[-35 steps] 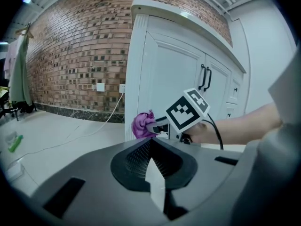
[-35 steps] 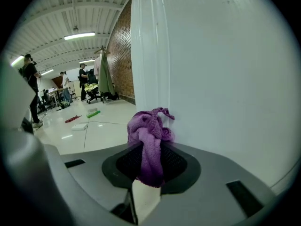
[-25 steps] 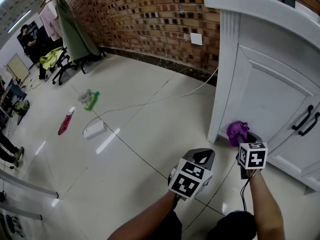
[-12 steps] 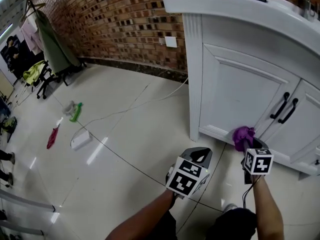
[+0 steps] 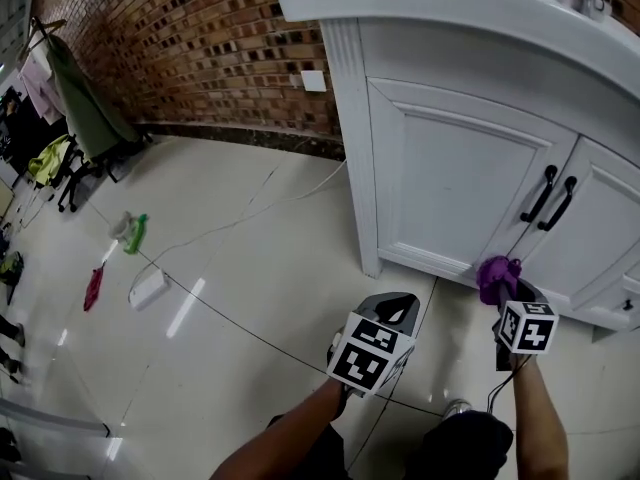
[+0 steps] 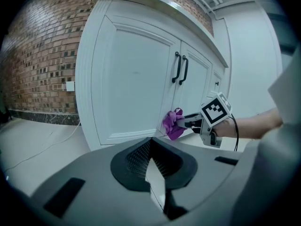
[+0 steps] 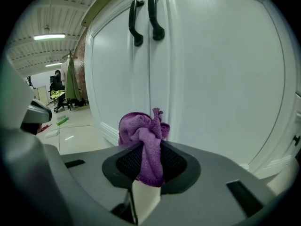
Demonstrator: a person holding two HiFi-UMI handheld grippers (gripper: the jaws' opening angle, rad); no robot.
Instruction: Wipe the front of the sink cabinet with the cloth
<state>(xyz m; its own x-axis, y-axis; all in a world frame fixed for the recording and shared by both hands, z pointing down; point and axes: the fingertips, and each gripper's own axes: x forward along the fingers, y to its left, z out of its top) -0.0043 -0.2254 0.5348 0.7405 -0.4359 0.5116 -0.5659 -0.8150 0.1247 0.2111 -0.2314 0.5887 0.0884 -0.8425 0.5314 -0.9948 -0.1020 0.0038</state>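
The right gripper (image 5: 505,290) pinches the purple cloth (image 7: 142,138) low on the sink cabinet (image 5: 450,188), under its black handles (image 5: 548,196). The left gripper (image 6: 153,166) is pressed together on nothing, away from the cabinet. I think it is best to push the cloth flat on the door and rub in long rows.

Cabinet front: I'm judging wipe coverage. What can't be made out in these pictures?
Cloth contact with the cabinet: the bunched cloth itself hides it in the head and right gripper views.
Cabinet's right end: cut off by the head view's edge.
Streaks or dirt on the doors: too faint in every view.
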